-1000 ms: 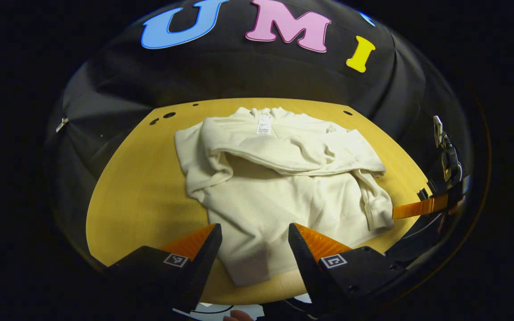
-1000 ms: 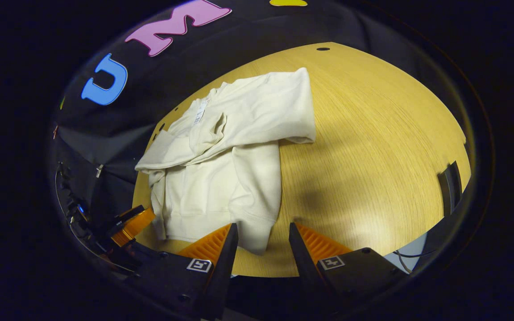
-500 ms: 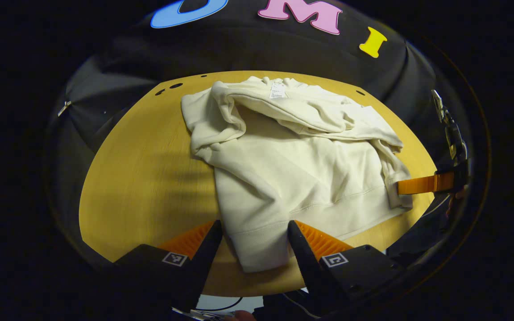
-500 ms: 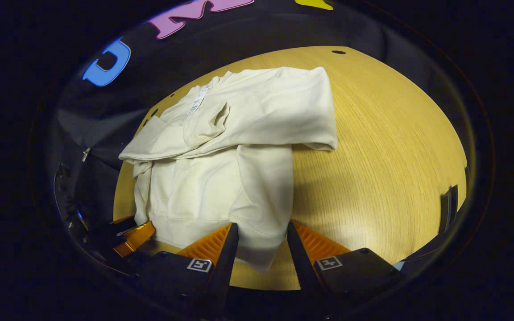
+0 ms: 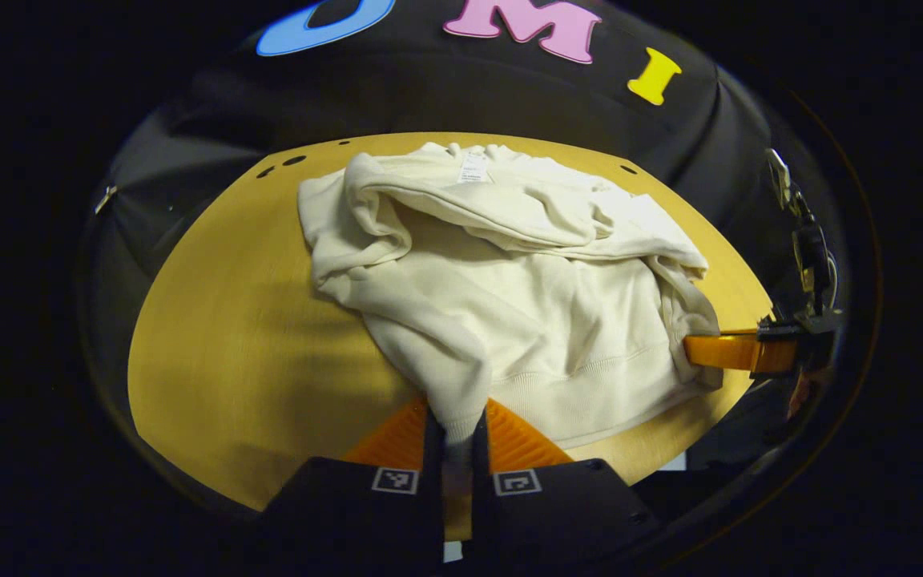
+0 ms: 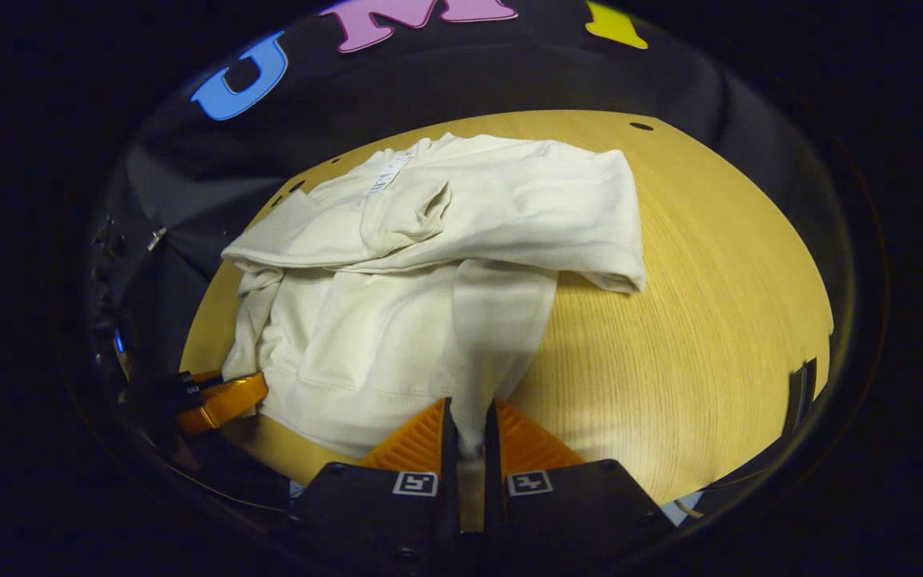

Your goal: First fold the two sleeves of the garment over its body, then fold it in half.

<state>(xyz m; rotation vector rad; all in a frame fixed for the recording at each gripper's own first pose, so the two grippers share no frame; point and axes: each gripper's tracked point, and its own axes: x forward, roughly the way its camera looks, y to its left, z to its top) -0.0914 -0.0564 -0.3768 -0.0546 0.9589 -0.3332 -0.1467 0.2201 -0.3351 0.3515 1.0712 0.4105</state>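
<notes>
A cream sweatshirt [image 5: 525,296] lies on the wooden table [image 5: 229,336], both sleeves folded across its chest and its collar label [image 5: 473,168] at the far side. My left gripper [image 5: 456,421] is shut on the near left corner of the hem, the cloth pinched into a ridge between its fingers. In the right gripper view the same sweatshirt [image 6: 429,264] spreads over the table [image 6: 686,320], and my right gripper [image 6: 469,409] is shut on the near right hem corner. Each view also catches the other gripper at the hem's far end: the right gripper [image 5: 730,351] and the left gripper [image 6: 221,399].
Small round holes [image 5: 293,161] dot the table's far edge, one more at the far right [image 6: 641,126]. Black cloth walls close around the table. A dark bracket [image 6: 802,393] stands at the table's right rim. Bare wood stretches right of the sweatshirt.
Both grippers went from open around the hem corners to shut on them. The cloth at each corner is now bunched up between the fingers.
</notes>
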